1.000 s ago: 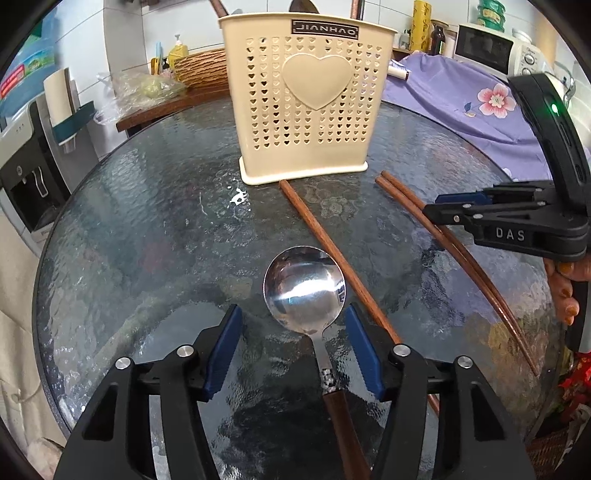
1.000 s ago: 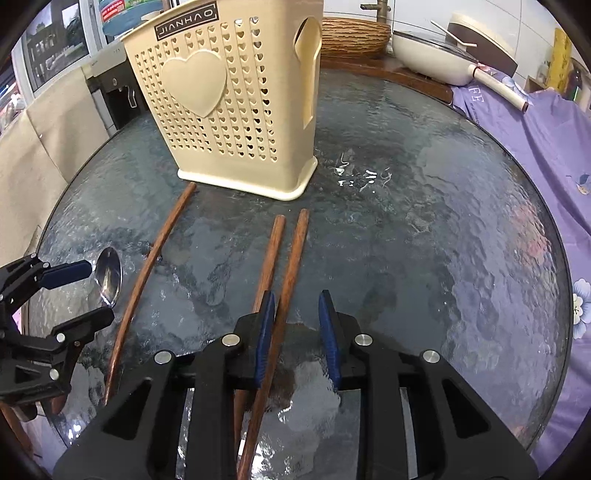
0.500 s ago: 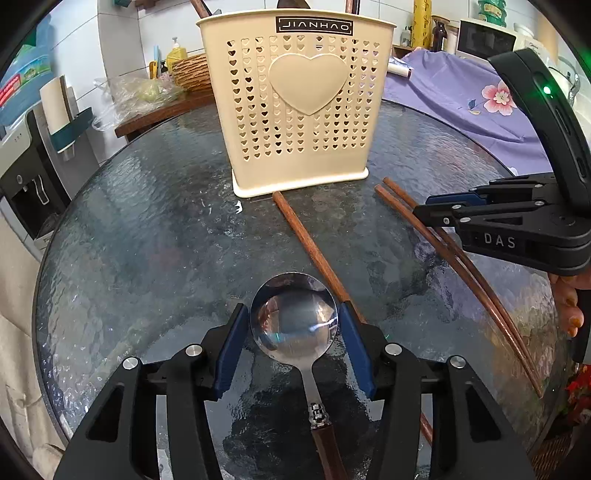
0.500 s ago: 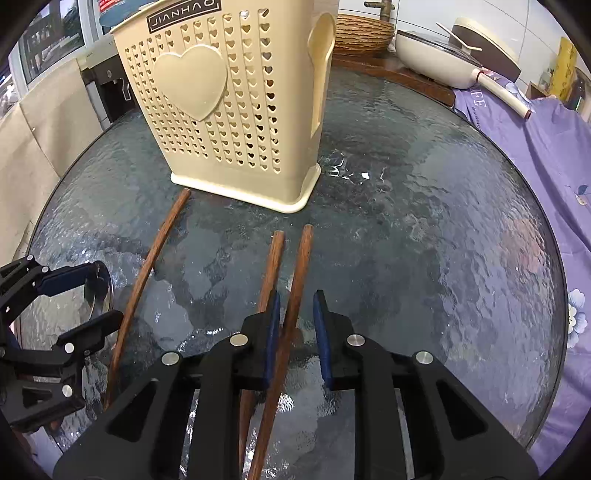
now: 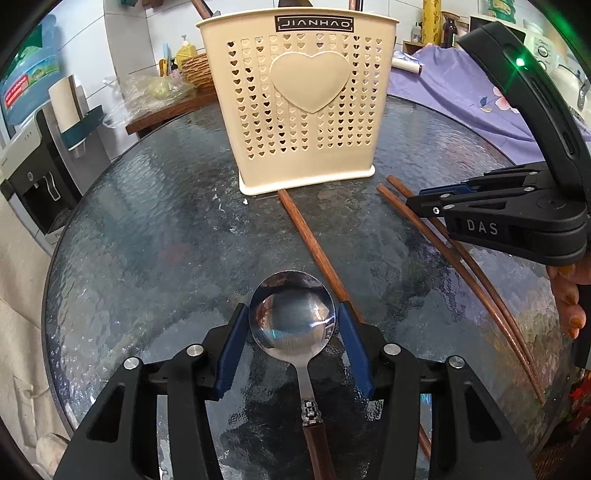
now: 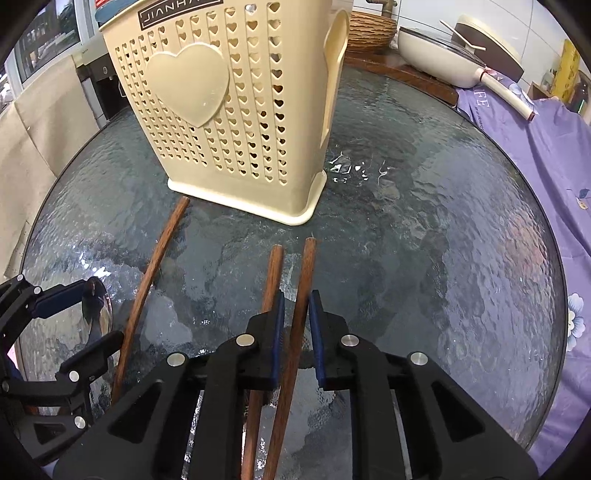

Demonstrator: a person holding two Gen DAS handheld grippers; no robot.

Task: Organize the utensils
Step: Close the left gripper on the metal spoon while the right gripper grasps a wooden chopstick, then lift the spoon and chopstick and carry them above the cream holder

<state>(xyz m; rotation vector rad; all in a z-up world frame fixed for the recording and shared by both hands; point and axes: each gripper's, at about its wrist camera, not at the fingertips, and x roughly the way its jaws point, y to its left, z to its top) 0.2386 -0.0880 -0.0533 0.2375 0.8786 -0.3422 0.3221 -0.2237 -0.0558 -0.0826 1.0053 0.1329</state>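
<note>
Lying flat on the round glass counter (image 5: 155,236), the spoon (image 5: 291,314) has its long axis running from the left camera toward the cream holder (image 5: 303,107): polished bowl facing up and pointing at the holder, wooden handle trailing back under the left tongs (image 5: 291,332). Left tongs closing, blue pads flanking the bowl on either side, a thin gap visible on each side, so not yet gripping. Three wooden chopsticks lie on the glass, all aimed roughly at the holder's base. Single chopstick (image 5: 314,254) runs diagonally just right of the spoon, blunt end almost at the holder's foot. Other two lie side by side further right; right tongs (image 6: 295,306) closing around the right chopstick (image 6: 301,295) of that pair, pads almost on it, contact hard to tell; left chopstick (image 6: 271,273) sits just outside the left pad. Holder stands upright, perforated with small hearts, one large heart on its face. Room: purple floral cloth (image 6: 546,155) at the counter's far edge, pale pan (image 6: 439,51), woven basket (image 6: 369,27), water dispenser (image 5: 33,177) to the left.
</note>
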